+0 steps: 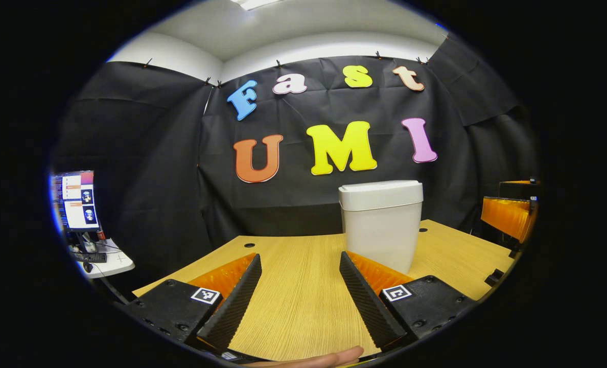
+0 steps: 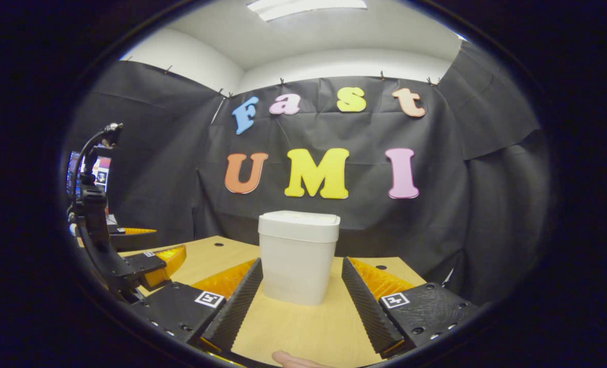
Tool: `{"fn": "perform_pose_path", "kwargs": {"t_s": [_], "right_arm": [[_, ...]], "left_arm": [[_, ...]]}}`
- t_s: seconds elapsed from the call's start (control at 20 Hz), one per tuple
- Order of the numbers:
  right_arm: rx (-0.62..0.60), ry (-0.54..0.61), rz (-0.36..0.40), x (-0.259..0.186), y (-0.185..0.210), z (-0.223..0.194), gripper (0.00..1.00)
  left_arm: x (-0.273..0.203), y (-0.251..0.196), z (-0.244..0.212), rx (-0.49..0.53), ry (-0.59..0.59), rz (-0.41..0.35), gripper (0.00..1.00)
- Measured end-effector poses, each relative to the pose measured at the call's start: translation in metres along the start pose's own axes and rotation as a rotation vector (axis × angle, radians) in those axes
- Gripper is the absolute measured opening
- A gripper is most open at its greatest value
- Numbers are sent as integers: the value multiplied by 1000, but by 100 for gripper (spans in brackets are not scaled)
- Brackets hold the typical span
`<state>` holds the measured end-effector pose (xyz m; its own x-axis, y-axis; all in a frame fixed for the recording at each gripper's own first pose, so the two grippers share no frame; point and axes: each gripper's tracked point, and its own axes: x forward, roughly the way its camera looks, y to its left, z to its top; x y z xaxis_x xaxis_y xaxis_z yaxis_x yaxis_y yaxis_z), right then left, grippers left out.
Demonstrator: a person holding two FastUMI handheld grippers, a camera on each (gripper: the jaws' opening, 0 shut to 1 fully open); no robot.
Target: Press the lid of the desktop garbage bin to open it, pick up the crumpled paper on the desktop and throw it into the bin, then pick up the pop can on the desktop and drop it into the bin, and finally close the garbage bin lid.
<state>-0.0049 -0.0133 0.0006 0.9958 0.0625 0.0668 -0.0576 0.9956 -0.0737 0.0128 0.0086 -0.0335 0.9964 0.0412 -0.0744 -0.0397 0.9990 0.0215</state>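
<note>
A white desktop garbage bin (image 1: 381,225) stands upright on the wooden table (image 1: 293,286), its lid down. In the left gripper view it is ahead and to the right of my left gripper (image 1: 299,266), which is open over bare wood. In the right gripper view the bin (image 2: 297,258) stands straight ahead, just beyond my open right gripper (image 2: 299,271), whose fingers reach toward either side of its base without touching it. The left gripper (image 2: 155,263) appears at the left in the right gripper view. The right gripper (image 1: 510,217) appears at the far right in the left gripper view.
A monitor (image 1: 76,200) stands on a small white side table (image 1: 109,263) left of the desk. Black cloth closes the back and sides. Cable holes (image 1: 249,245) dot the table's far edge. A fingertip (image 1: 329,358) shows at the bottom of the left gripper view.
</note>
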Motion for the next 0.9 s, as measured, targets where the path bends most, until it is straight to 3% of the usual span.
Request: {"fn": "perform_pose_path", "kwargs": {"t_s": [0.9], "right_arm": [[-16, 8, -14, 3, -3, -6, 98]], "left_arm": [[2, -13, -9, 18, 16, -23, 99]]}}
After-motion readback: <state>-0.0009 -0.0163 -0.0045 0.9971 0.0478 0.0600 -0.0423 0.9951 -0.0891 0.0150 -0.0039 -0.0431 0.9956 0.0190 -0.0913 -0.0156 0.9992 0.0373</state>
